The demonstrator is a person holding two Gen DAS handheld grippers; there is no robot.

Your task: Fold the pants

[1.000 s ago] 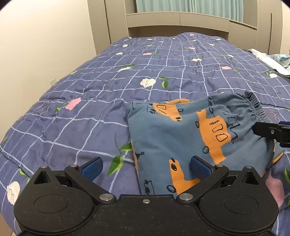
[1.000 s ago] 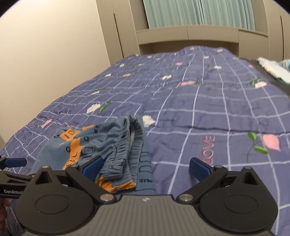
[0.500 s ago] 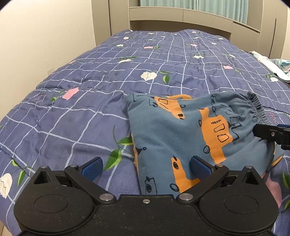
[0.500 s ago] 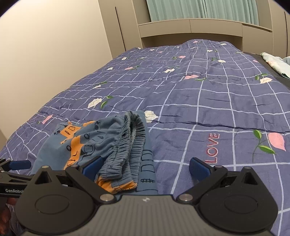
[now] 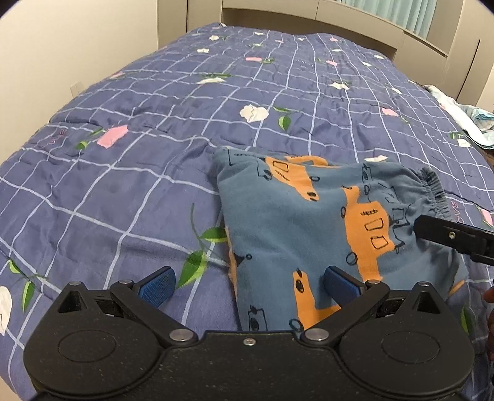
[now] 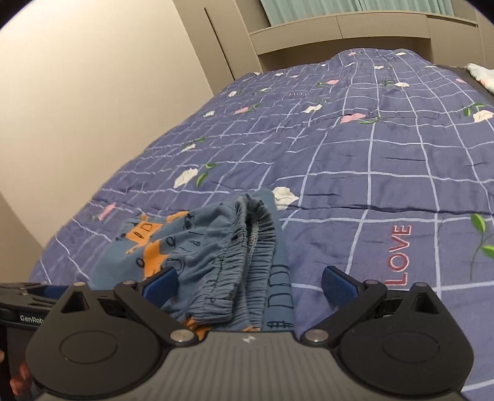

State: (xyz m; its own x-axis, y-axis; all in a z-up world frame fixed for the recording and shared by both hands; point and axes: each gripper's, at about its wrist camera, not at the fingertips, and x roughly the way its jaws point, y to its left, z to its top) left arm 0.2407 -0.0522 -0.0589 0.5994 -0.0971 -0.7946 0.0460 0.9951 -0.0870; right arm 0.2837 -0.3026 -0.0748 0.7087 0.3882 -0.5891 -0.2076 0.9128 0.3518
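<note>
The blue pants with orange prints (image 5: 324, 228) lie folded in a compact pile on the quilt, elastic waistband at the right. In the right wrist view the pants (image 6: 216, 256) show their gathered waistband facing me. My left gripper (image 5: 248, 282) is open and empty, just in front of the pile's near left edge. My right gripper (image 6: 248, 282) is open and empty, low over the waistband end; its finger (image 5: 454, 236) shows at the right in the left wrist view.
The bed is covered by a purple checked quilt (image 5: 154, 172) with flowers and a "LOVE" print (image 6: 399, 259). A beige wall (image 6: 92, 92) is to the left, a headboard shelf (image 6: 339, 27) at the far end. Light crumpled fabric (image 5: 472, 123) lies at the right edge.
Both grippers have tilted and shifted slightly, so the bed fills more of each view. The pants lie as before and both grippers stay open.
</note>
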